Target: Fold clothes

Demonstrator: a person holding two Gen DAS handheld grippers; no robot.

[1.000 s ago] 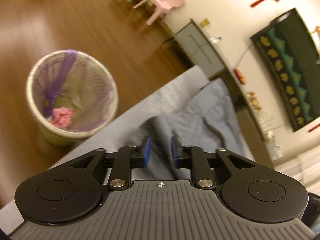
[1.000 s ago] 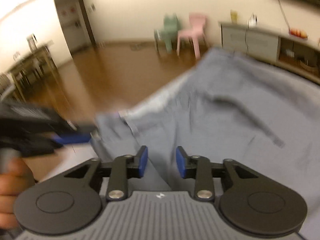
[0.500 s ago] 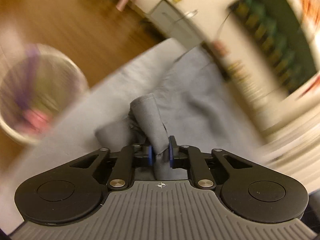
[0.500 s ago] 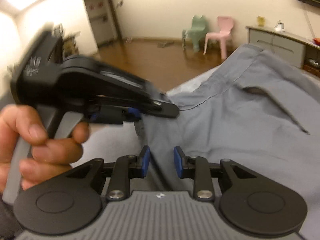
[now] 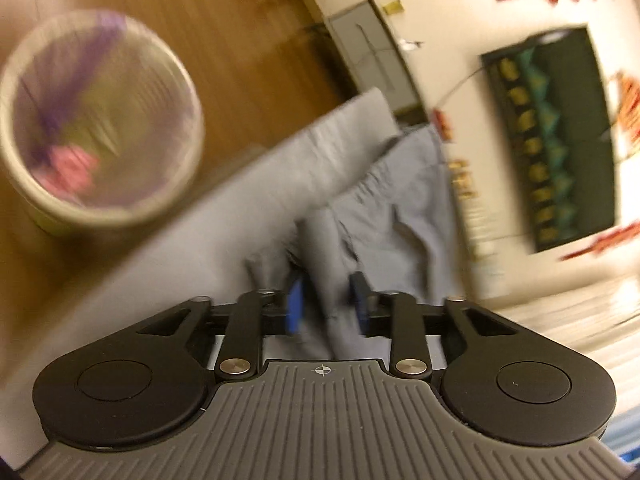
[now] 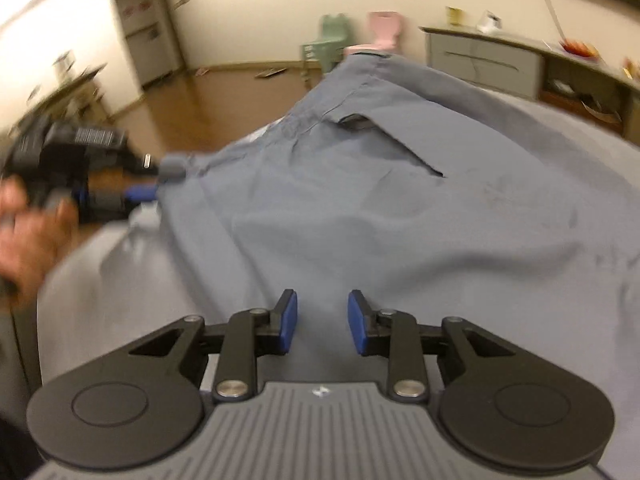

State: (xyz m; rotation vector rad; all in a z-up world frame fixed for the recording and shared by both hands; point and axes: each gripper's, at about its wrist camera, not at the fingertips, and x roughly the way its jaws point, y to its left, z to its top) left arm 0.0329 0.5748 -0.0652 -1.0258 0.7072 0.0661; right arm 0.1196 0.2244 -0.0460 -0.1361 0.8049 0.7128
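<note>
1. Your left gripper point(image 5: 326, 304) has just been opening its fingers; a bunched fold of the grey garment point(image 5: 396, 208) stands between the blue pads, and the pads sit apart from it, so the fold is loose rather than pinched
2. Seen from your right wrist camera, that left gripper point(image 6: 144, 192) is at the left edge of the cloth, with your left hand point(image 6: 28, 240) blurred behind it; a rolled corner of fabric lies at its tip
3. Your right gripper point(image 6: 322, 322) hovers over the near part of the garment point(image 6: 400, 220) with its fingers spread and nothing caught between the pads
4. The garment lies spread across a grey-covered surface point(image 6: 100, 300), wrinkled in the middle, with a slit pocket opening point(image 6: 356, 122) toward the far end
5. In the left wrist view a round wastebasket point(image 5: 100, 132) with a purple liner and something pink inside stands on the wooden floor point(image 5: 224, 32), beside the covered surface
6. Beyond the cloth in the right wrist view stand a green chair point(image 6: 326, 42) and a pink chair point(image 6: 384, 30), and a low grey cabinet point(image 6: 484, 62) runs along the wall
7. The left wrist picture is blurred, so finer creases near the fingers cannot be made out
</note>
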